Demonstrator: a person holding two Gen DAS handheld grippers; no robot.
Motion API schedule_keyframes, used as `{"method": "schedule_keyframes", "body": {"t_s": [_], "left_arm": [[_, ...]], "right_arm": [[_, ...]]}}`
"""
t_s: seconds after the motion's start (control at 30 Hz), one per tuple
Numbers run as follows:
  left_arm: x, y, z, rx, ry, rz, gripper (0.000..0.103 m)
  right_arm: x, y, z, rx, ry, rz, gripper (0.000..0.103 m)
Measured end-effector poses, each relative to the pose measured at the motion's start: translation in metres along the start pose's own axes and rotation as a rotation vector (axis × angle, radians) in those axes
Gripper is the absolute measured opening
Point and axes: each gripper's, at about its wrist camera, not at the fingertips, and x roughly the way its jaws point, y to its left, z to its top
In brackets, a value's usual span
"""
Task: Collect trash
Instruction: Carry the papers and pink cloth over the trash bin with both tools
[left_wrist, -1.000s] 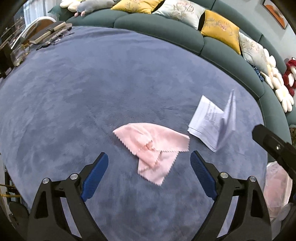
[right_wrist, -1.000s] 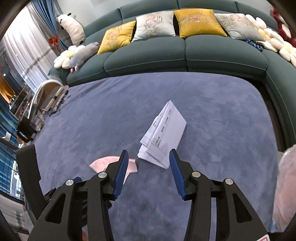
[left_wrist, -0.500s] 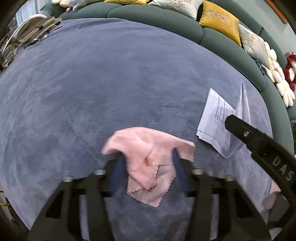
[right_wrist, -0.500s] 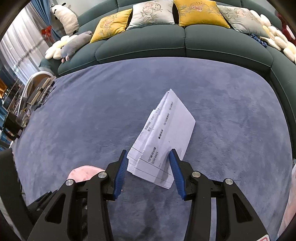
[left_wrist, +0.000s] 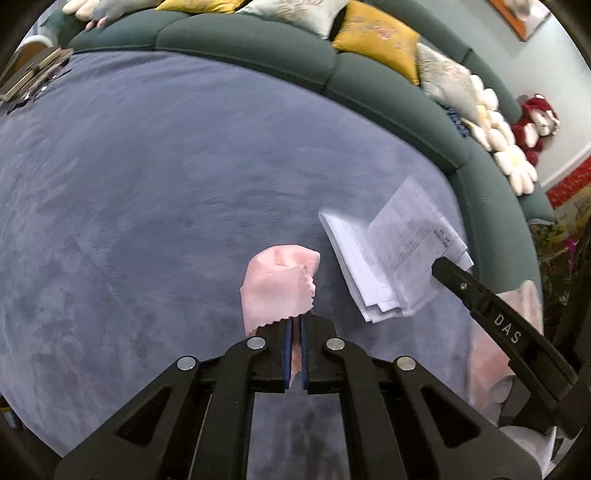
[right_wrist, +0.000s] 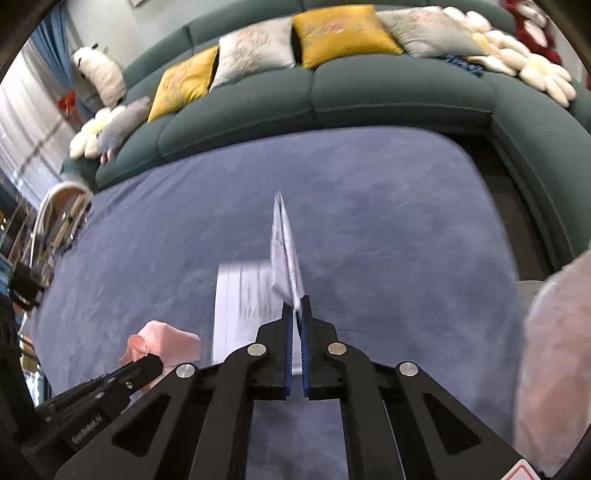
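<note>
A pink cloth (left_wrist: 279, 284) is bunched up off the blue-grey carpet (left_wrist: 147, 184), and my left gripper (left_wrist: 294, 325) is shut on its near edge. Beside it, to the right, the folded white printed papers (left_wrist: 388, 258) are lifted at one side by the other gripper's finger (left_wrist: 480, 299). In the right wrist view my right gripper (right_wrist: 295, 314) is shut on the papers (right_wrist: 284, 251), which stand up on edge while one sheet (right_wrist: 240, 295) hangs flat. The pink cloth (right_wrist: 162, 341) shows at lower left, behind the left gripper's finger (right_wrist: 110, 380).
A curved dark green sofa (right_wrist: 332, 96) with yellow and grey cushions (right_wrist: 340, 33) borders the carpet's far and right sides. Books and small items (left_wrist: 29, 77) lie at the carpet's far left. A pale pink plastic bag (right_wrist: 554, 350) hangs at the right.
Both grippers came down over their items and closed: the left on the pink cloth, the right on the papers. Cloth and papers are now pulled up off the carpet.
</note>
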Motion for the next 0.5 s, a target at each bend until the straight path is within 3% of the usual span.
{"method": "schedule_keyframes", "body": {"t_s": [0.17, 0.5], "left_arm": [[-0.027, -0.037, -0.005, 0.018, -0.025, -0.068, 0.003], [-0.070, -0.132, -0.020, 0.177, -0.075, -0.123, 0.003]], "right_arm": [[-0.056, -0.028, 0.000, 0.025, -0.087, 0.002, 0.002], [-0.164, -0.096, -0.008, 0.134, -0.268, 0.008, 0.001]]}}
